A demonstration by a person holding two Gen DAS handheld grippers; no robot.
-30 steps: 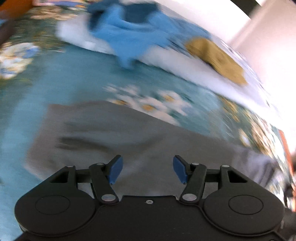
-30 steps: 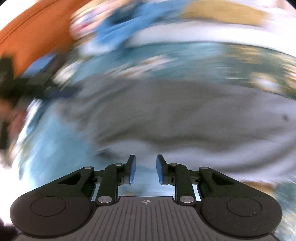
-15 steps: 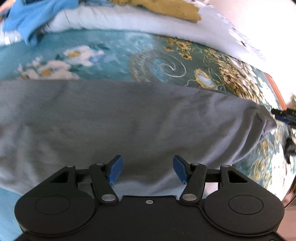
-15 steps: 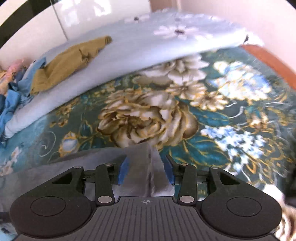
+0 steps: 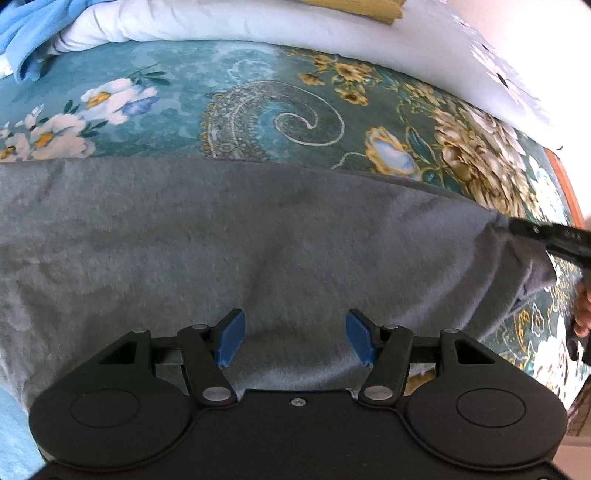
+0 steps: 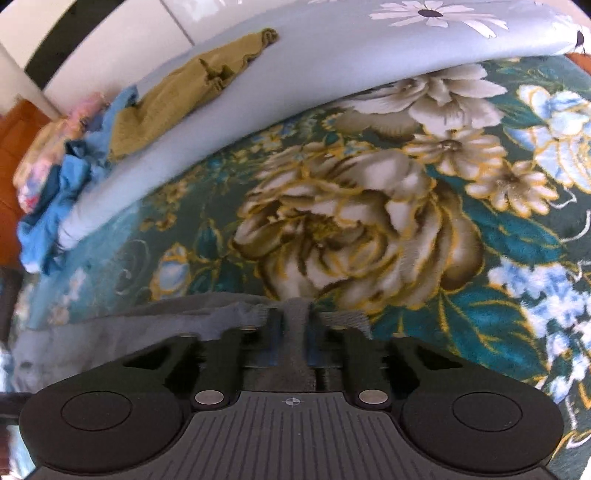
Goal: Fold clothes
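A grey garment (image 5: 258,236) lies spread across the teal floral bedspread (image 5: 258,110). My left gripper (image 5: 293,341) is open, its blue pads just above the garment's near edge, holding nothing. My right gripper (image 6: 295,332) is shut on a fold of the grey garment (image 6: 110,332) at its right corner. That gripper also shows in the left wrist view (image 5: 546,236) at the far right, at the garment's corner.
A pale folded quilt (image 6: 332,74) lies along the far side of the bed. On it are an olive garment (image 6: 184,88) and a blue garment (image 6: 62,192). The blue garment also shows in the left wrist view (image 5: 29,33). An orange bed edge (image 5: 565,184) is at the right.
My right gripper has closed on the garment's corner fold. The left gripper has swung over the garment and stayed open.
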